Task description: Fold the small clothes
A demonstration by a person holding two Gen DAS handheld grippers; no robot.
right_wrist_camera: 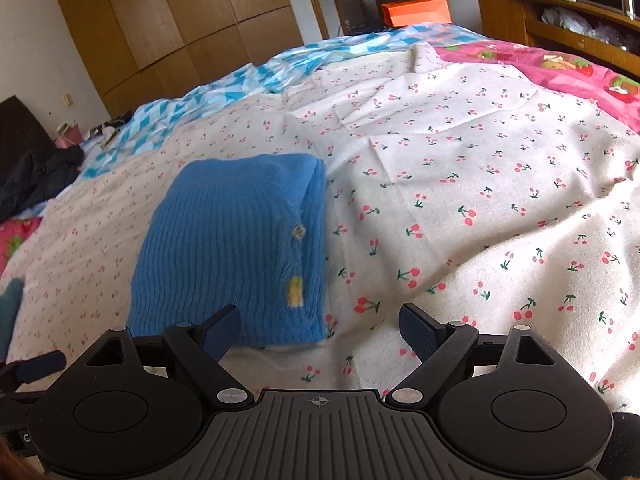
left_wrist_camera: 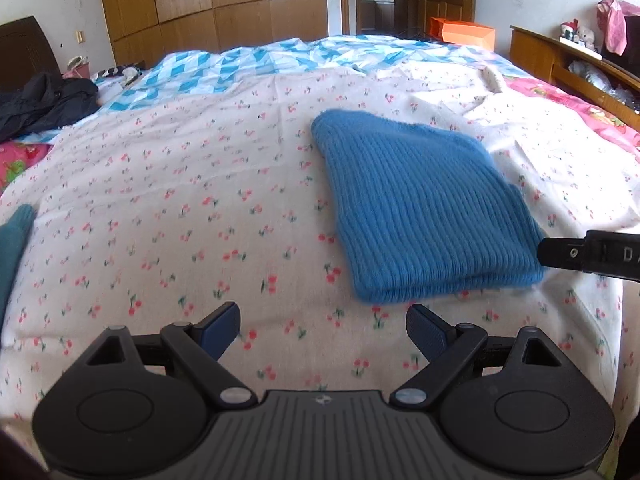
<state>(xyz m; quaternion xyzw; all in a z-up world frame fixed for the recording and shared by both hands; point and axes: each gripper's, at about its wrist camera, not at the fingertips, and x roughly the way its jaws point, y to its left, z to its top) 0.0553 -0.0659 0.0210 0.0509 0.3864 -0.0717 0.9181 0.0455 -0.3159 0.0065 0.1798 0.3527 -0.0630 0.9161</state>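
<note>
The blue knit garment (left_wrist_camera: 424, 216) lies folded into a compact rectangle on the cherry-print sheet (left_wrist_camera: 192, 208), with 2 layers showing along its near edge in the left wrist view, where it sits at about 1 o'clock from the left gripper (left_wrist_camera: 323, 330). That gripper hovers over bare sheet with its 2 fingers spread wide and nothing between them; the blue pads (left_wrist_camera: 222, 326) are clear of the fabric. At 3 o'clock in this view a black finger of the right gripper (left_wrist_camera: 560, 254) reaches in from the frame edge, just beside the garment's near right corner; whether it touches the knit cannot be told. In the right wrist view the same garment (right_wrist_camera: 240, 248) sits at about 11 o'clock, its buttoned edge with a small button (right_wrist_camera: 298, 232) and a yellow patch (right_wrist_camera: 295, 295) facing right. The right gripper (right_wrist_camera: 320, 326) is also spread wide and holds nothing; its left finger overlaps the garment's near edge in the picture, though contact is unclear. A teal cloth (left_wrist_camera: 14, 236) peeks in at 9 o'clock of the left view. Farther off lie a blue-and-white quilt (left_wrist_camera: 248, 68), a pink strawberry blanket (right_wrist_camera: 560, 72), a dark jacket (left_wrist_camera: 40, 100), a wooden wardrobe (left_wrist_camera: 216, 4) and an orange box (left_wrist_camera: 460, 32).
</note>
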